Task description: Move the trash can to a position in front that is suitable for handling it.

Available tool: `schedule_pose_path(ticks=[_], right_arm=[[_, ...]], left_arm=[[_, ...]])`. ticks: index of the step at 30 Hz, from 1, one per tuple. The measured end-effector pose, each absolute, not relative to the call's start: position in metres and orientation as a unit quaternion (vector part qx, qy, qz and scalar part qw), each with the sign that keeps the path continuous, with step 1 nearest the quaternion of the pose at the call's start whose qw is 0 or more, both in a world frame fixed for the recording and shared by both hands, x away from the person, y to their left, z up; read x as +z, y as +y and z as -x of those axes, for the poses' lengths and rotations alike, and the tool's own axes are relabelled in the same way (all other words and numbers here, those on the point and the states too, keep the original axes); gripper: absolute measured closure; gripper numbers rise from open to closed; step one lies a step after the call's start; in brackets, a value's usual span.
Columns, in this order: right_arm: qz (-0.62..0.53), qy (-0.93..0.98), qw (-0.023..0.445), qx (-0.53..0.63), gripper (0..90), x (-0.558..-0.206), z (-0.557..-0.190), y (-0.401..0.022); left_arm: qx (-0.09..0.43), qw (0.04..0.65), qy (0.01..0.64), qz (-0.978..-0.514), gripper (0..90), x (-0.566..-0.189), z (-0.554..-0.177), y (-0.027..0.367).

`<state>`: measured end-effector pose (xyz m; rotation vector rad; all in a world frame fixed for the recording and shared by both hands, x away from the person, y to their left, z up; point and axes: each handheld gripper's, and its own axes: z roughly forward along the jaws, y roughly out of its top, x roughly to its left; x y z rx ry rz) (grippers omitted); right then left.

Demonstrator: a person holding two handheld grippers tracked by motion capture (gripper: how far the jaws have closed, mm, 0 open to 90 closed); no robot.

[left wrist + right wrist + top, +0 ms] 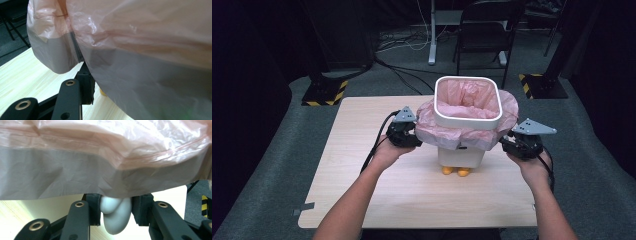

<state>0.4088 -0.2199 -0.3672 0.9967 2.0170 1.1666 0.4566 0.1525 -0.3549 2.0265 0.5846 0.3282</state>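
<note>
Crinkly pink bag point(469, 127) drapes the rounded white bin point(461, 155) between both tongs; right tongs point(116, 216) pinch its smooth handle point(116, 216), left tongs' point(409, 135) grip can't be told.

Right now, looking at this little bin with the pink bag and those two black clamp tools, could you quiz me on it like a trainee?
1. True or false: the pink bag is folded over the rim of the white bin.
2. What does the right gripper pinch between its jaws? A) the bag's edge B) a white handle-like knob C) a table corner
3. What colour are the bin's small feet?

Key:
1. True; it drapes outside all round.
2. B, the white knob under the bag's skirt.
3. Orange-yellow.
</note>
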Motion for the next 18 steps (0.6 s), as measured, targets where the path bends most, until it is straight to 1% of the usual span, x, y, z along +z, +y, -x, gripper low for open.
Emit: schedule_pose_path(ticks=[18], right_arm=[[-0.352, 0.768, 0.297, 0.444, 63.8, -0.359, -0.398, -0.196]], left_arm=[[0.142, 0.485, 0.233, -0.831, 54.7, -0.348, -0.438, 0.180]])
